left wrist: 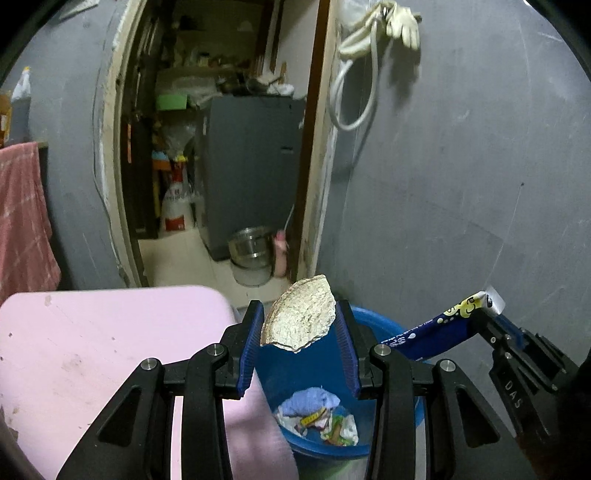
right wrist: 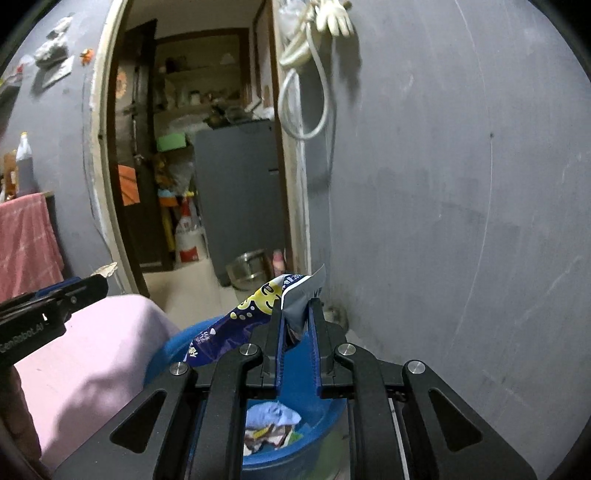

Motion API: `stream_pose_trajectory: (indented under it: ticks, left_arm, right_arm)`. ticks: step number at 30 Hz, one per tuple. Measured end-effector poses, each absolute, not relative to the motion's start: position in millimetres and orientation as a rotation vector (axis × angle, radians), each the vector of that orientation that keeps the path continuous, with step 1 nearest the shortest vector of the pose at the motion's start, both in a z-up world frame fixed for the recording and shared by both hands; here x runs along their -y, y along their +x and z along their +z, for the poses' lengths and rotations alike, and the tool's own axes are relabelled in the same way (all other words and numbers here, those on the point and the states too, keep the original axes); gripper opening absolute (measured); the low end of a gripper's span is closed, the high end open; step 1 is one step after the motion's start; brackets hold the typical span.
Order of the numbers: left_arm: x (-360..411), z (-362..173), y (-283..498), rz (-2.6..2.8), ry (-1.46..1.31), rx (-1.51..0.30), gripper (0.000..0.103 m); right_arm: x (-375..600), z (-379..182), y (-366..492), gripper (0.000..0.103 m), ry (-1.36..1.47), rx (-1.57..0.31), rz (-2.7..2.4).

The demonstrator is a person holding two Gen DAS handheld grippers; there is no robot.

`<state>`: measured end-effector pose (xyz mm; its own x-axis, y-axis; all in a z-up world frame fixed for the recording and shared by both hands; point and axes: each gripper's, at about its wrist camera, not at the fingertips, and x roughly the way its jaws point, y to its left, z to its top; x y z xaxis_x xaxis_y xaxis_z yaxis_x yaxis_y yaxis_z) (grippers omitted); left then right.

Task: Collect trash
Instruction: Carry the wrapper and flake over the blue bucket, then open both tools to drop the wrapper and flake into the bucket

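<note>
- The silvery torn plate piece [left wrist: 299,319] is a crinkled, foil-coloured fragment with a curved outer rim and a jagged broken lower edge; it stands upright between the blue pads of the left gripper [left wrist: 300,334], directly above the blue bin [left wrist: 373,325].
- The left gripper's jaws are set fairly wide, each pad touching one side of the fragment, so it is held by its edges.
- The snack wrapper [right wrist: 255,314] is dark blue with yellow cartoon shapes, white print and a silver inner lining at its torn top; it trails left and down from the right gripper [right wrist: 297,321] toward the bin's rim.
- The right gripper's jaws are nearly closed, pinching the wrapper's silver end.
- In the bin's bottom lie a crumpled pale blue cloth [left wrist: 312,400] and assorted coloured scraps [left wrist: 332,428].
- Just left of the bin is a pink table [left wrist: 110,332], smudged on top.
- Far behind, a grey wall [left wrist: 461,166] carries a hanging white hose [left wrist: 354,74] and a glove [left wrist: 404,22].
- Through the doorway [left wrist: 221,147] stand a grey appliance [left wrist: 251,166] and a steel pot [left wrist: 251,247] on the floor.
</note>
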<state>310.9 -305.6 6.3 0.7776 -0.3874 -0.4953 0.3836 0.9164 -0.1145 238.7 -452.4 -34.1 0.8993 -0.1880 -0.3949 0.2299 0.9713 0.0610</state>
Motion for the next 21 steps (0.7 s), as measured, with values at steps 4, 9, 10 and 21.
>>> stream_pose_trajectory:
  ticks: [4, 9, 10, 21]
  left_arm:
    - [315, -11, 324, -0.425, -0.003, -0.607, 0.034]
    - [320, -29, 338, -0.424, -0.035, -0.689, 0.035]
    - [320, -32, 341, -0.424, -0.045, -0.703, 0.035]
    - [315, -40, 350, -0.423, -0.065, -0.764, 0.046]
  right_arm:
    - [454, -47, 245, 0.01, 0.134, -0.433, -0.22]
    - [459, -58, 251, 0.011, 0.16, -0.477, -0.198]
    - [459, -60, 253, 0.011, 0.161, -0.483, -0.195]
    - [454, -66, 264, 0.019, 0.166, -0.54, -0.124]
